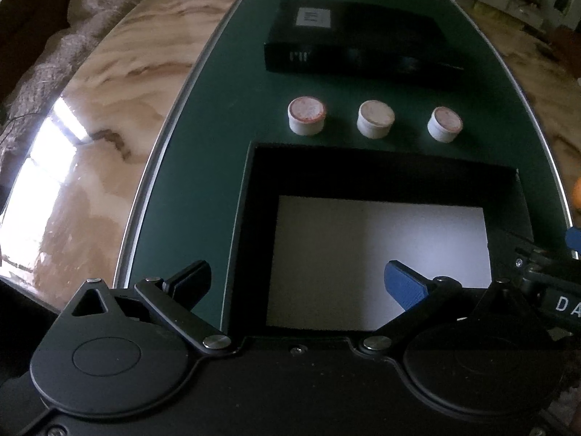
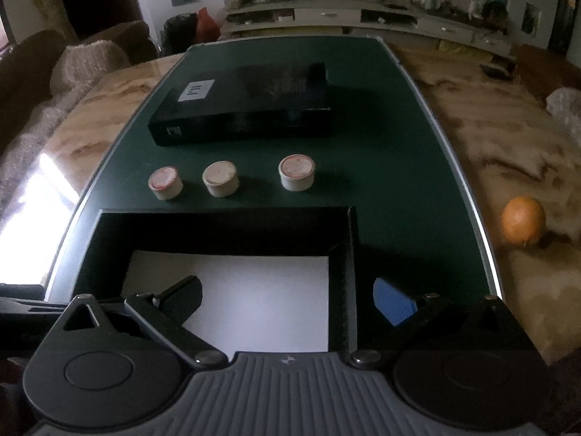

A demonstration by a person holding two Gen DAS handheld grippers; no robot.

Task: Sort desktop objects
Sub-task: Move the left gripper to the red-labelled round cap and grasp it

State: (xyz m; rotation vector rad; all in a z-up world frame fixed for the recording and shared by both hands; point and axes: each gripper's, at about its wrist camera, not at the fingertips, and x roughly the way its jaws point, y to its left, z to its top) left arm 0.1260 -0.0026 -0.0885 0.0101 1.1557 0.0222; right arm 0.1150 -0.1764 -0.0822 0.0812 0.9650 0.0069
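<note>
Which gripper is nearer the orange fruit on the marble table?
Right. The right gripper hangs over the open black box's right wall, the orange fruit just beyond; the left gripper sits farther left.

both wrist views forward, sharing open box (image 1: 381, 178)

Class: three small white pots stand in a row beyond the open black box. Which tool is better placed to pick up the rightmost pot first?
Right, probably. The right tool is open, with the rightmost pot almost straight ahead. From the left tool, that pot sits off to the right.
</note>
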